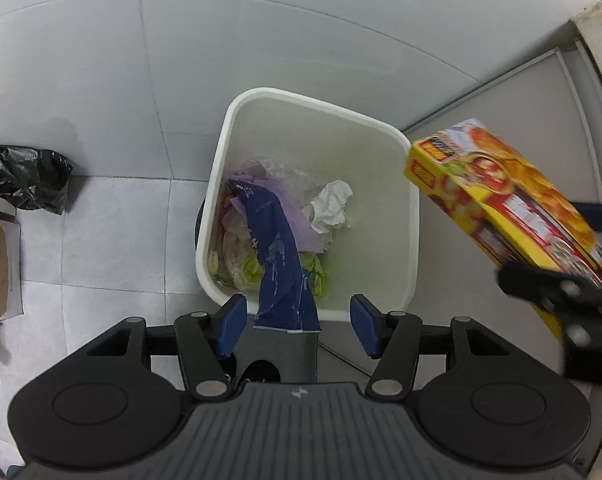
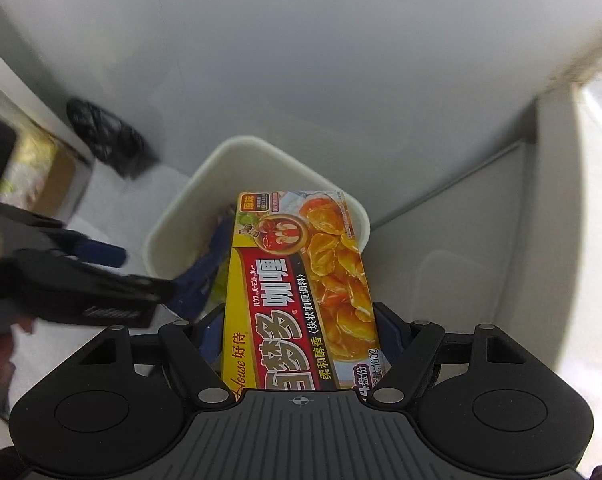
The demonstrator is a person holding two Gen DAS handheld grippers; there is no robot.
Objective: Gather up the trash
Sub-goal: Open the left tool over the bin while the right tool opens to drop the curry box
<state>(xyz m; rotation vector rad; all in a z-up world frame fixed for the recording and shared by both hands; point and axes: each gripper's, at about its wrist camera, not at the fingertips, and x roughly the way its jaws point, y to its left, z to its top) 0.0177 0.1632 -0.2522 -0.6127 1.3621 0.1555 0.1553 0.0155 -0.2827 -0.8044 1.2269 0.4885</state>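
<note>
Trash sits in two places: a blue wrapper (image 1: pixel 279 268) hangs between the left gripper (image 1: pixel 299 326)'s jaws, touching neither blue pad, its far end already down inside the white bin (image 1: pixel 237 120) just ahead of the fingertips. Those jaws stand about half open and grip nothing. A yellow curry box (image 2: pixel 301 304) is clamped lengthwise between the right gripper (image 2: pixel 297 340)'s jaws, which stand wide against its two long edges; its far end reaches over the bin's rim. Crumpled white paper (image 1: pixel 329 206) and plastic film lie in the bin beyond the wrapper. A black bag (image 1: pixel 25 176) rests on the floor, well off to the left.
</note>
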